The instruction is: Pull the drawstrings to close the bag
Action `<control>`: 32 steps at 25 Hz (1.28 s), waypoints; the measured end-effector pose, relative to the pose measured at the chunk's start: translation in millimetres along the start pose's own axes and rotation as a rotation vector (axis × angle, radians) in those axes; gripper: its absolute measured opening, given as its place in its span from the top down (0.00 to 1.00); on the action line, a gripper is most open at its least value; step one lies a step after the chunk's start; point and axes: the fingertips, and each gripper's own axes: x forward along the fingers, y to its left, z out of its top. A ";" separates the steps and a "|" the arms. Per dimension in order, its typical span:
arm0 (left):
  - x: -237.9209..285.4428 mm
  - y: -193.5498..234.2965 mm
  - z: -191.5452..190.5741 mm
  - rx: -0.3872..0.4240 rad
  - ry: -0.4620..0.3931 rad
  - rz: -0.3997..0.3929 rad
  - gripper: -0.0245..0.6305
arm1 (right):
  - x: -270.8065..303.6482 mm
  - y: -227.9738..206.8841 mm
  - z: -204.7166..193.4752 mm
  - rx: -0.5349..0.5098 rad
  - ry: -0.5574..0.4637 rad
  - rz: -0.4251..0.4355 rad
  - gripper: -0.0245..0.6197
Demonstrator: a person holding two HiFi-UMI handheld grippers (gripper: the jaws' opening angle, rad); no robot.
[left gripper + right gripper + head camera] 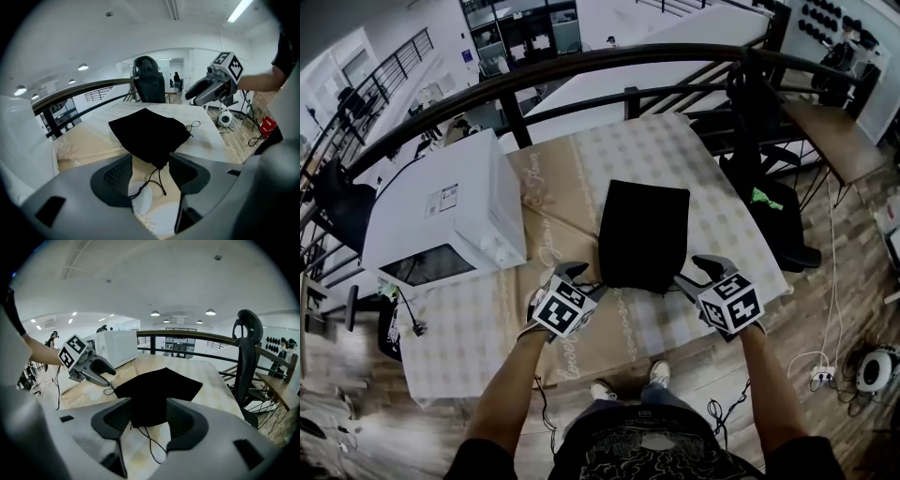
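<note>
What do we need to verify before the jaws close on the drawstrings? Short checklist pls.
1. Left gripper jaws apart: ok.
2. Left drawstring lined up: ok. It lies on the table between the jaws, not yet gripped.
3. Right gripper jaws apart: ok.
4. Right drawstring lined up: ok. It trails from the bag's near edge through the jaw gap.
5. Black bag flat, with nothing on top of it: ok.
6. Cords free of snags: cannot tell. The left one curls into a loop near the jaws.
</note>
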 end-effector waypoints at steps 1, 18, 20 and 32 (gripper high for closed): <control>3.5 -2.4 -3.4 0.014 0.016 -0.011 0.59 | 3.0 1.3 -4.2 -0.003 0.013 0.008 0.61; 42.8 -12.8 -39.5 0.160 0.193 -0.129 0.59 | 45.9 22.2 -76.1 -0.113 0.270 0.170 0.61; 45.0 -11.7 -40.1 0.168 0.201 -0.138 0.59 | 48.6 23.3 -80.0 -0.127 0.286 0.184 0.63; 47.3 -10.9 -49.7 0.172 0.265 -0.222 0.69 | 58.8 27.2 -94.9 -0.159 0.334 0.237 0.71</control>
